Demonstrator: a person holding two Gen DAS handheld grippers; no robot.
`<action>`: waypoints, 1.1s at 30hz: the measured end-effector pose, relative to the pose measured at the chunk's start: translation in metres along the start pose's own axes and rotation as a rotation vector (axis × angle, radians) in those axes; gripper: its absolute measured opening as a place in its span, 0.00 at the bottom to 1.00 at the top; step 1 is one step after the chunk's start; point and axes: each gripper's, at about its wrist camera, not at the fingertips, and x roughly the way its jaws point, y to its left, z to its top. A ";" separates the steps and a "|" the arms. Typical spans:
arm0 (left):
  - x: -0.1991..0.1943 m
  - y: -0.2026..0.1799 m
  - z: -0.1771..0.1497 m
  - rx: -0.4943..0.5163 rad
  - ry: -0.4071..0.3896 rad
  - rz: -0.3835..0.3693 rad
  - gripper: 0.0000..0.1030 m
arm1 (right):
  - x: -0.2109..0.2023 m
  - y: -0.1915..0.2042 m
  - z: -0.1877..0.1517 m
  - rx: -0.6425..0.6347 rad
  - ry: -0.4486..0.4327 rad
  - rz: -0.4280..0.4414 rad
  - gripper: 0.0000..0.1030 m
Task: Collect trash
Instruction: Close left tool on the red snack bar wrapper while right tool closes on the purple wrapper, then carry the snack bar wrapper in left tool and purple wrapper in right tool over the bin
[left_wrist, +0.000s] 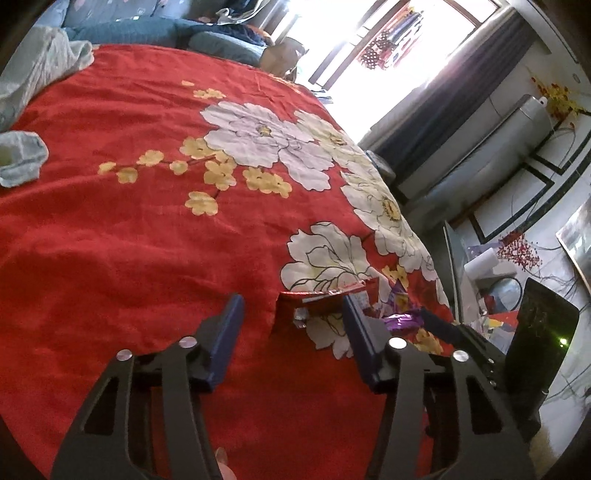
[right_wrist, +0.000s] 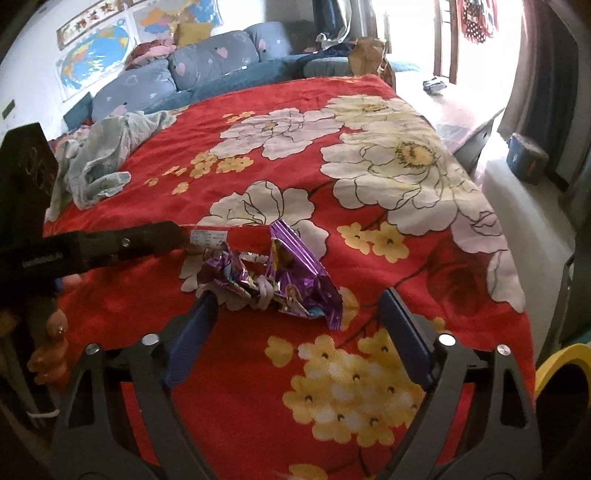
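Observation:
A red snack wrapper (left_wrist: 317, 299) lies on the red floral bedspread (left_wrist: 129, 240). My left gripper (left_wrist: 291, 301) is open, its fingers on either side of the wrapper's near end. A crumpled purple foil wrapper (right_wrist: 280, 277) lies just right of it, also in the left wrist view (left_wrist: 400, 319). My right gripper (right_wrist: 297, 299) is open and empty, its blue fingers just short of the purple wrapper. The red wrapper (right_wrist: 243, 238) shows beyond, with the left gripper's finger (right_wrist: 147, 236) reaching to it from the left.
A crumpled pale cloth (right_wrist: 99, 162) lies at the bed's far left. Blue pillows (right_wrist: 177, 77) and a sofa stand behind the bed. The bed's right edge (right_wrist: 517, 258) drops to a cluttered floor with a black box (left_wrist: 539, 339) and a yellow ring (right_wrist: 561, 362).

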 end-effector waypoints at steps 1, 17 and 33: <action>0.001 0.000 0.000 -0.002 -0.001 -0.002 0.45 | 0.001 -0.001 0.000 0.007 0.000 0.006 0.70; -0.002 -0.005 -0.003 0.020 -0.006 -0.012 0.07 | -0.022 -0.003 -0.016 0.066 -0.058 0.080 0.14; -0.003 0.021 0.010 -0.140 -0.031 -0.013 0.23 | -0.069 -0.013 -0.049 0.104 -0.117 0.038 0.14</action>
